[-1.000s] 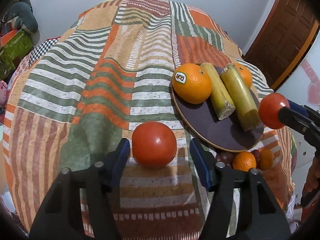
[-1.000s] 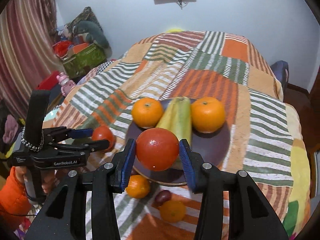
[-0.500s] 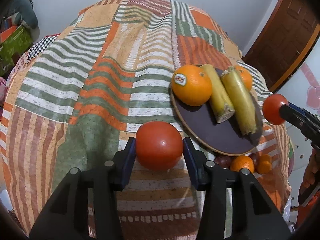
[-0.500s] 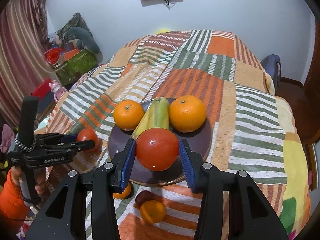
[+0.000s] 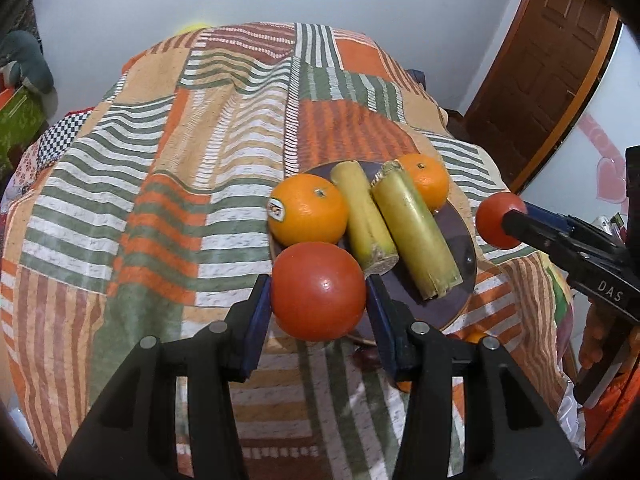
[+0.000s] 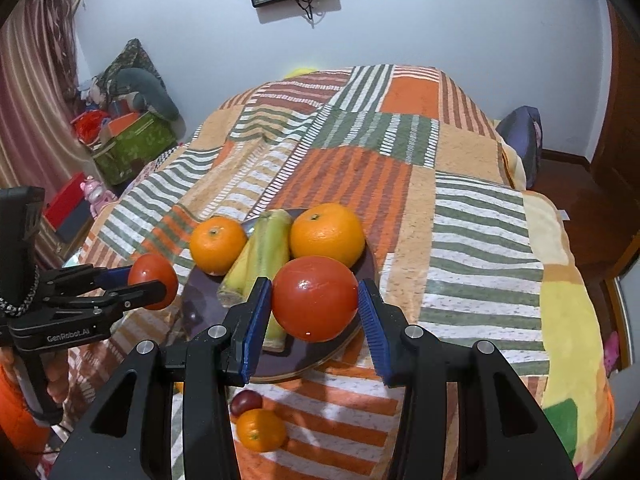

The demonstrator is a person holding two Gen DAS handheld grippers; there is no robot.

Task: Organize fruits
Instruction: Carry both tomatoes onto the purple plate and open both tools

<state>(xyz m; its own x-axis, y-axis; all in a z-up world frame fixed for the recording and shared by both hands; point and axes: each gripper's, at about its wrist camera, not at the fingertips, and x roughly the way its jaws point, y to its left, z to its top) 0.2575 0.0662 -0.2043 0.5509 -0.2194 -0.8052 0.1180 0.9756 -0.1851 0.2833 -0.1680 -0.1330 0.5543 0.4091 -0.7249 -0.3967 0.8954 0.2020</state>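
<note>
My left gripper (image 5: 319, 298) is shut on a red tomato (image 5: 319, 291), held above the near edge of the dark round plate (image 5: 460, 236). A second red tomato (image 6: 315, 298) is clamped in my right gripper (image 6: 315, 304), also over the plate (image 6: 200, 300). The plate carries two oranges (image 5: 307, 209) (image 5: 426, 181) and two yellow-green cut stalks (image 5: 416, 236) (image 5: 366, 222). Each gripper shows in the other's view: the right one (image 5: 498, 221) at the right, the left one (image 6: 154, 282) at the left.
The plate lies on a bed under a striped patchwork blanket (image 6: 400, 168). A small mandarin (image 6: 261, 429) and a dark plum-like fruit (image 6: 247, 401) lie on the blanket in front of the plate. A wooden door (image 5: 536, 76) stands to the right, boxes (image 6: 132, 144) to the left.
My left gripper closed on the tomato, lifted it off the blanket and carried it toward the plate. My right gripper, still gripping its tomato, shifted sideways over the plate.
</note>
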